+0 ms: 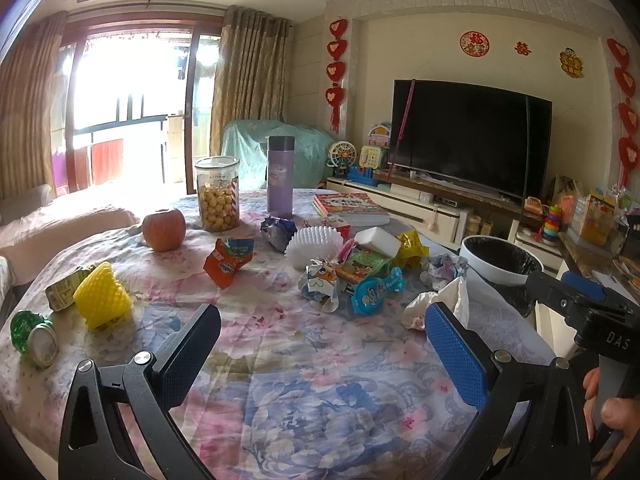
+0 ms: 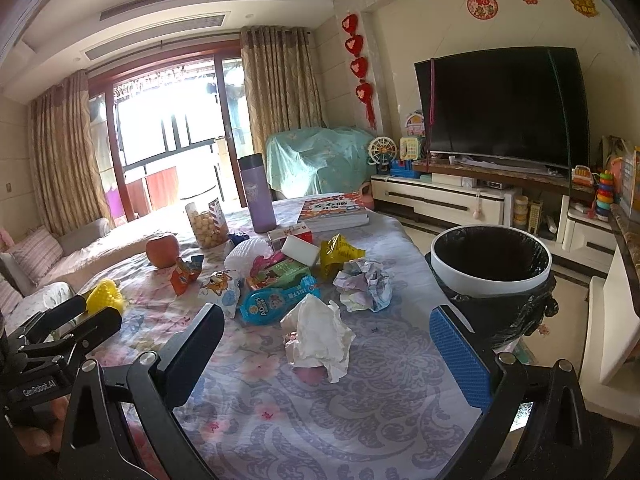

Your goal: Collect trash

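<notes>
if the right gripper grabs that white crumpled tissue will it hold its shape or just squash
The tissue will probably squash: it looks like thin, loosely crumpled paper with open folds, so the jaws would likely close a long way before gripping. It seems very light and might slide on the tablecloth if nudged rather than pinched. Loose flaps may droop once lifted toward the bin.

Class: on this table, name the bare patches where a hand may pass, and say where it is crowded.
Bare cloth lies nearest the cameras, before the white tissue, and between the yellow foam net and orange wrapper. Wrappers crowd the middle, around the blue package, toward the bin.
</notes>
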The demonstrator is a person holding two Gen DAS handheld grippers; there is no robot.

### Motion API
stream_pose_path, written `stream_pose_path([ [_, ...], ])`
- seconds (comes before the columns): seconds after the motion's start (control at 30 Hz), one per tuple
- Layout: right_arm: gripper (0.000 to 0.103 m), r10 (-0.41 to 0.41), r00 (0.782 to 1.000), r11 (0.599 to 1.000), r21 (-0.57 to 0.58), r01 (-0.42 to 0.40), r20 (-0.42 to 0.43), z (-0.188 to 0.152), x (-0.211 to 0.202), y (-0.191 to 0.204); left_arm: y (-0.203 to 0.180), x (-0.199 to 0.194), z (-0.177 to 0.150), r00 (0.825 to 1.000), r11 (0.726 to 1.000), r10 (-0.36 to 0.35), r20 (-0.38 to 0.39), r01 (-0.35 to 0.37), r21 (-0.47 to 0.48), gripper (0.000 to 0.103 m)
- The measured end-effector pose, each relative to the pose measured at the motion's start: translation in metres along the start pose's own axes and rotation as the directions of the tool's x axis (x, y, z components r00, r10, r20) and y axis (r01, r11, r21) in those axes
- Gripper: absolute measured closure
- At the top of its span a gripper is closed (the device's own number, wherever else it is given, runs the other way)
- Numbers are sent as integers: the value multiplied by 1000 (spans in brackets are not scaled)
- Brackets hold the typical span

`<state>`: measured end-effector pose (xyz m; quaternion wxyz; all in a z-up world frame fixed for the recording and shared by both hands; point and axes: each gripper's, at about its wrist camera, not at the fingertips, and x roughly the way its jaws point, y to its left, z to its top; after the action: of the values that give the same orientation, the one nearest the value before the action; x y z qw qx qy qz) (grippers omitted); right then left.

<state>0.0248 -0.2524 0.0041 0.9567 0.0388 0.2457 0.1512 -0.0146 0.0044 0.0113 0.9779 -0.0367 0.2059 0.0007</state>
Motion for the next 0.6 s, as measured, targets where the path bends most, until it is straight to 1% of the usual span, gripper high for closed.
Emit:
stream_pose_path([
  [0.6,0,12,1000,1000,7,-12,-10,-2,2,-2,3,3,-3,1000,1000,3,-2,-3,-3,1],
])
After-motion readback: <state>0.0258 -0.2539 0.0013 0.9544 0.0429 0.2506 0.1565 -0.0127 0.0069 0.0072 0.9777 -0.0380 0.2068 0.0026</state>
